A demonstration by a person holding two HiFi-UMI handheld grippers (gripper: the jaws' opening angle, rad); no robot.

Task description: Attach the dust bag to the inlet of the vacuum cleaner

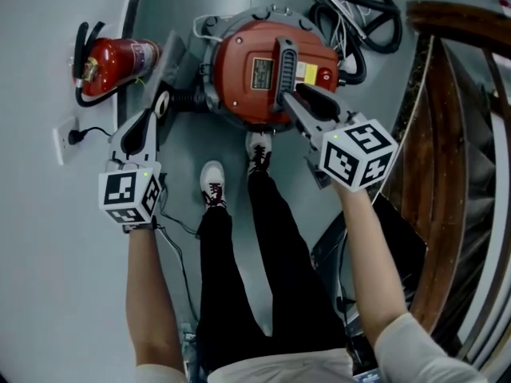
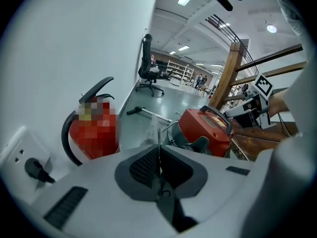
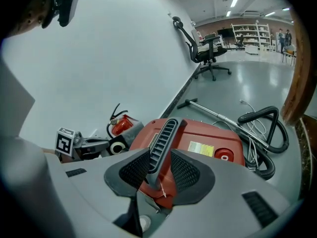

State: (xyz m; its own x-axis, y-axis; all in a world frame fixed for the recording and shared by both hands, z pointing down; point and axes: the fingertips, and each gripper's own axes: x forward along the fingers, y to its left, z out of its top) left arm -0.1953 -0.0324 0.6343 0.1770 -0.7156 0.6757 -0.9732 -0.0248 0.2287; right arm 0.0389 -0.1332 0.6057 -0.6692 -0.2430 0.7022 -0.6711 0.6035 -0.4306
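A red, round vacuum cleaner [image 1: 263,78] stands on the grey floor [image 1: 180,194] just ahead of the person's shoes [image 1: 213,183], its lid facing up. The black ribbed handle [image 1: 286,62] runs lengthwise across the top, toward the person. The right gripper [image 1: 299,102] hangs at the handle's near end. Its fingers [image 3: 185,172] stand narrowly apart on either side of the handle, with a gap at the right pad. The left gripper [image 1: 160,106] hovers beside the vacuum's left flank, its fingers [image 2: 143,165] closed together. A red fire extinguisher [image 1: 120,61] lies by the wall at left, near a plugged socket [image 1: 65,138]. A coiled black hose [image 1: 363,10] lies beyond the vacuum, and a wooden railing [image 1: 447,134] borders the right.
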